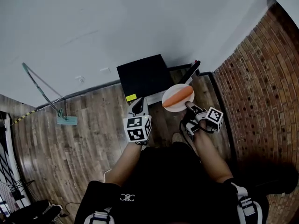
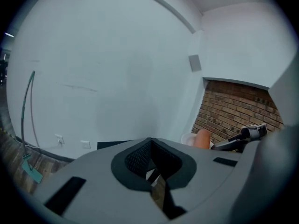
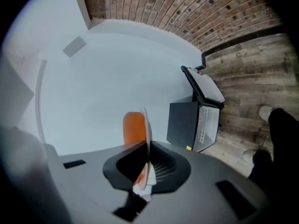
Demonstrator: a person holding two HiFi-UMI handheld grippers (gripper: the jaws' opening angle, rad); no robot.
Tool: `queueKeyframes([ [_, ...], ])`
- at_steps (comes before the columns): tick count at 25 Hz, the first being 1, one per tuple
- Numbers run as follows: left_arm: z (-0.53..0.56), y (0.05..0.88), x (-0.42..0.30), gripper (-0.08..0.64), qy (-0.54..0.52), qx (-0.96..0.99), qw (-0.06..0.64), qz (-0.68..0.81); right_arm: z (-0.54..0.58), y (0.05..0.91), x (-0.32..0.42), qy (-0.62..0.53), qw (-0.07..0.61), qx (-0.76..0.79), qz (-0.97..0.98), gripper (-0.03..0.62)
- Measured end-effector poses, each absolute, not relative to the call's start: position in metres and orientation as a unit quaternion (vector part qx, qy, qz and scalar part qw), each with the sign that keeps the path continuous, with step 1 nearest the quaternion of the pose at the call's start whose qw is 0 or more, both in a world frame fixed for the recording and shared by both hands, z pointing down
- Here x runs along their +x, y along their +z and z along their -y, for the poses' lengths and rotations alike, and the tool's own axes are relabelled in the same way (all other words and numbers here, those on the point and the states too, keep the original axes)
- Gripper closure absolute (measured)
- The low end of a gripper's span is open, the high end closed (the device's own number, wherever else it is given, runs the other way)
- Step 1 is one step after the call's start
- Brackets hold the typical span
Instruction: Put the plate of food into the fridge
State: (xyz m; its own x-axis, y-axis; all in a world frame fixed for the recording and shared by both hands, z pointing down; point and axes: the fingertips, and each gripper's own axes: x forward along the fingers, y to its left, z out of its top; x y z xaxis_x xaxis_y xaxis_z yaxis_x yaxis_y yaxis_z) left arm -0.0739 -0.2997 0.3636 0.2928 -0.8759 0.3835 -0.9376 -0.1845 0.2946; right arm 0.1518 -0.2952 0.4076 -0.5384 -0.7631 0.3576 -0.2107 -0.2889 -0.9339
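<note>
- Head view: wooden floor, brick wall at 3 o'clock. Black fridge at 12 o'clock, door open; plate with orange food at its 4 o'clock.
- Left gripper view: left gripper jaws clenched together, empty.
- Right gripper view: right gripper jaws grasping the plate's rim.

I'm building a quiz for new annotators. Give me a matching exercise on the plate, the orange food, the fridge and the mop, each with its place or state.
Things:
1 plate
2 orange food
3 fridge
4 mop

Places or states:
A leans against the white wall
B door open
C held at its rim by the right gripper
D lies on the plate

Pairs: 1-C, 2-D, 3-B, 4-A
</note>
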Motion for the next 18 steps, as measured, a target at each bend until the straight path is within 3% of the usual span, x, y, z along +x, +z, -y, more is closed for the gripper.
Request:
queueKeyframes([
  [11,0.294,0.42,-0.043,0.56,0.062,0.68,0.293,0.669,0.33,0.466,0.166,-0.707,0.103,-0.371,-0.593,0.565],
  [18,0.256,0.513,-0.026,0.561,0.063,0.601,0.339,0.721,0.316,0.582,0.17,-0.747,0.026,-0.331,-0.576,0.566],
])
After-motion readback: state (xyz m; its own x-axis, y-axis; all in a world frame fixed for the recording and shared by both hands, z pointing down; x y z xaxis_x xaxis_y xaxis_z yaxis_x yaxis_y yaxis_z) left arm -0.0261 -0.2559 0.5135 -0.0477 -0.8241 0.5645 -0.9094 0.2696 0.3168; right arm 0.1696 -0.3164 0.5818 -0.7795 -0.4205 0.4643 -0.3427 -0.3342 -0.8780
